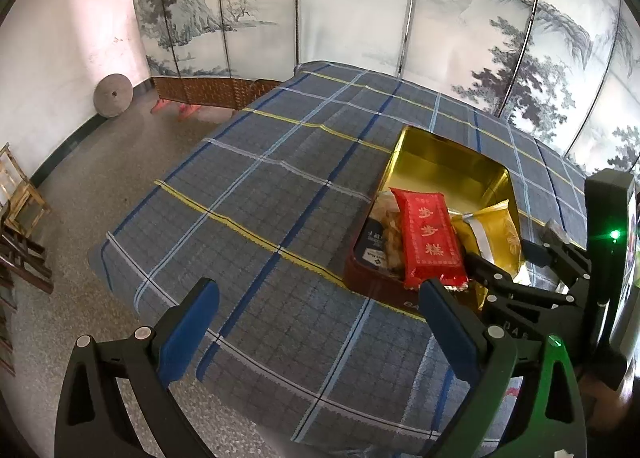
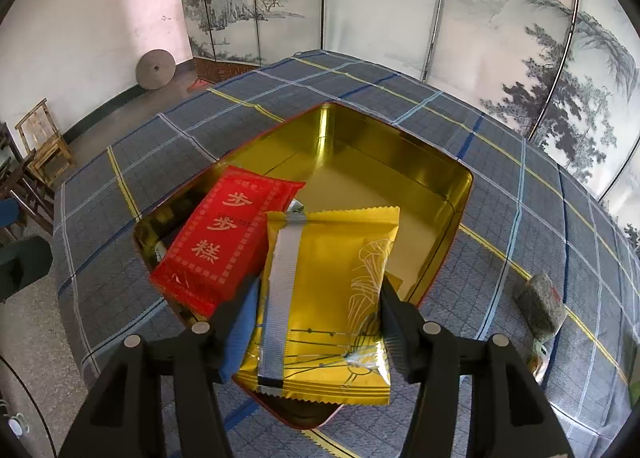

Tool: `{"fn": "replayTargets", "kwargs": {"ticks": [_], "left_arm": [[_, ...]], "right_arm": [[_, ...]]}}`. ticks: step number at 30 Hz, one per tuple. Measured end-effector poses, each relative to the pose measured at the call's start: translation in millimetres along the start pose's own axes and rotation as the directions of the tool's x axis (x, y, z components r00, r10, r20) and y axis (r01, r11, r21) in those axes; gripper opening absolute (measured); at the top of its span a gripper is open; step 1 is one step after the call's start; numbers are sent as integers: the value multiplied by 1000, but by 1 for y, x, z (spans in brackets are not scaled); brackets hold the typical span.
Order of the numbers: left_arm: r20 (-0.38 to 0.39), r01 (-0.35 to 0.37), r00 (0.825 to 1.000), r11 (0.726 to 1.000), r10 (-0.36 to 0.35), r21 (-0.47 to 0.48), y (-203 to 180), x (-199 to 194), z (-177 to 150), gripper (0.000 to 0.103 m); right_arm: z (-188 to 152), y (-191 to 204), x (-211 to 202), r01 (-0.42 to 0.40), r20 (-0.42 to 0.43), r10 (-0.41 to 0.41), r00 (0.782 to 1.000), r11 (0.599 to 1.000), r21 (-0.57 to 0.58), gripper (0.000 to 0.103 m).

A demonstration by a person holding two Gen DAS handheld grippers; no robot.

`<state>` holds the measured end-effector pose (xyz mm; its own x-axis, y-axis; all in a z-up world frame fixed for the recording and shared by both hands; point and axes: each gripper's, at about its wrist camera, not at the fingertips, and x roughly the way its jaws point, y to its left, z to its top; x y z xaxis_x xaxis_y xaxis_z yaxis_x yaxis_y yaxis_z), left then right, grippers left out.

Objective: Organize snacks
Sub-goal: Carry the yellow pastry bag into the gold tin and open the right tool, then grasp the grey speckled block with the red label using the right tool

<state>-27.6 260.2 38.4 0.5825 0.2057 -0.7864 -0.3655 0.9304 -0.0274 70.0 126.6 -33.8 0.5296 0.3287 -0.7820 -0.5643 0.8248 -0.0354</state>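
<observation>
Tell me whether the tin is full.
Not full. Tin: far half bare gold floor; only the red pack and gold pack near.

Red packet (image 2: 228, 242) reads 步步糕 (gold characters).

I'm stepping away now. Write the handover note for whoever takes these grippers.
Left gripper: open, empty, over the checked cloth.
Right gripper: jaws either side of the gold packet above the tin; grip unclear.
Done: red packet and a clear-wrapped snack are in the tin.
Left: set the gold packet down, then fetch the grey-green packet from the cloth.
</observation>
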Motion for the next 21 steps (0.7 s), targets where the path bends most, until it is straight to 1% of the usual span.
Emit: {"fn": "replayTargets", "kwargs": {"ticks": [5,13,19,21], "left_arm": [[-1,9,1000,1000,-9,-11,1,-2,-4,99],[-5,14,1000,1000,-14,2,-6,-3,-7,99],[7,19,1000,999,-19,28,-15,-8,-6,99],[8,23,1000,999,-23,40,-20,-8,-6,99]], "right_arm": [[-1,-4,-3,-15,3,15,1000,1000,4,59],[0,-13,-13,-35,29,34,999,999,24,62],[2,-36,-30,-66,64,63,996,997,48,62],[4,-49,-34,-52,75,47,996,997,58,62]]}}
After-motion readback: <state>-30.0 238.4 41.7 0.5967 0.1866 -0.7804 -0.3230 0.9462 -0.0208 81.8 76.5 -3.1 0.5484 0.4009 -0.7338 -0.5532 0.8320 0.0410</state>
